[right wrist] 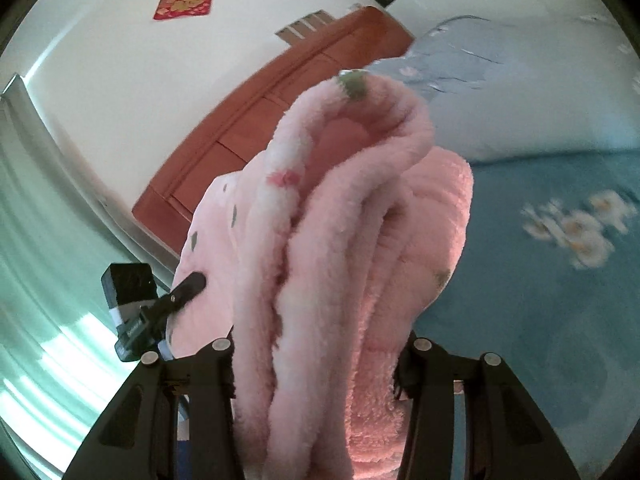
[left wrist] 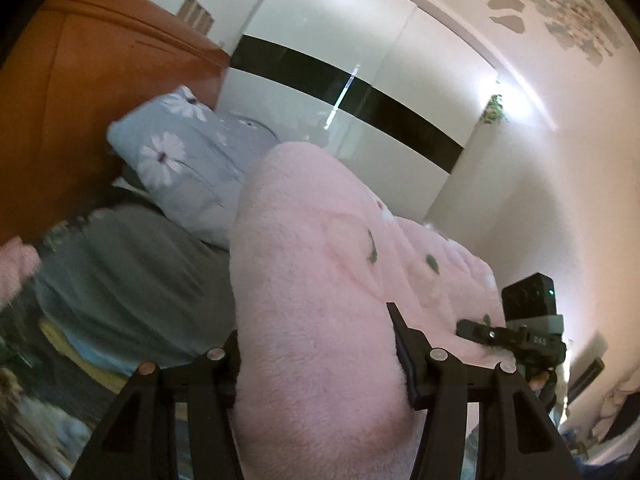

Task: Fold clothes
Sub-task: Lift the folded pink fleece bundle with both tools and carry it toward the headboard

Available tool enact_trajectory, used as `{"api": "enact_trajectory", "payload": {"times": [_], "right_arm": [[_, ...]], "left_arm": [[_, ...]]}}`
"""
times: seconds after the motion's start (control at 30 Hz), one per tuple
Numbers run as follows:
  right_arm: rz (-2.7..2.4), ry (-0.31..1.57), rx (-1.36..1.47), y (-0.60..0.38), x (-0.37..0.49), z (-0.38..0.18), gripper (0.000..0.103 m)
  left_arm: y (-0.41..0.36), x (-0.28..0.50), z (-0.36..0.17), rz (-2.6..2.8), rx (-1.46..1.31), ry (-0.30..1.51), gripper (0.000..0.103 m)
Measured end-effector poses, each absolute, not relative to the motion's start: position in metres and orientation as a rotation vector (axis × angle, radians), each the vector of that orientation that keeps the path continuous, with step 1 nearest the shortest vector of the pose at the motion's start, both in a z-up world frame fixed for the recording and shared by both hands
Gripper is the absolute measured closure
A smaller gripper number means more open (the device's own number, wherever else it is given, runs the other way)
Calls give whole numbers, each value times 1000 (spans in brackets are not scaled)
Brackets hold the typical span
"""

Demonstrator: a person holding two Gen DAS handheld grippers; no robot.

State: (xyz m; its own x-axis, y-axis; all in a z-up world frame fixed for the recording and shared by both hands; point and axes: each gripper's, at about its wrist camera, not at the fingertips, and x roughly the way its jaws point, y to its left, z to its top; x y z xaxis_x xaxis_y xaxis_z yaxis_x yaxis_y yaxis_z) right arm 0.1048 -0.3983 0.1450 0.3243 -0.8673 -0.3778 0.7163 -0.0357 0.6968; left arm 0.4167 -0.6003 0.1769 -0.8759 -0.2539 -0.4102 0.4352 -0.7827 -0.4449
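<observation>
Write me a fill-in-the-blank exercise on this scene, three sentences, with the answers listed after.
1. Both grippers are clamped on a fluffy garment whose colour is ____.
2. The pillow behind it is printed with white ____.
3. Across the white wardrobe doors runs a horizontal band coloured ____.

Answers: pink; flowers; black

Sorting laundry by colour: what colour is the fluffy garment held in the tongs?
Pale pink garment with small green and white spots; clearest in the left wrist view.
</observation>
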Motion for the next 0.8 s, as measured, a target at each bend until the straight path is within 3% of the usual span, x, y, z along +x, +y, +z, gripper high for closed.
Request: {"api": "enact_trajectory", "payload": {"times": [0.2,0.43,0.8], "right_arm": [[-1234,-203,996,-490,130,165,54],[-1191,-225,1076,-579,145,147,54],[-1221,-221,1114,-635,149,87,54]], "left_arm": [[-693,440,196,-2535,446,848,46],[-779,452,181,-2422,455,905,46],[-863,459,104,-2351,484,997,46]]}}
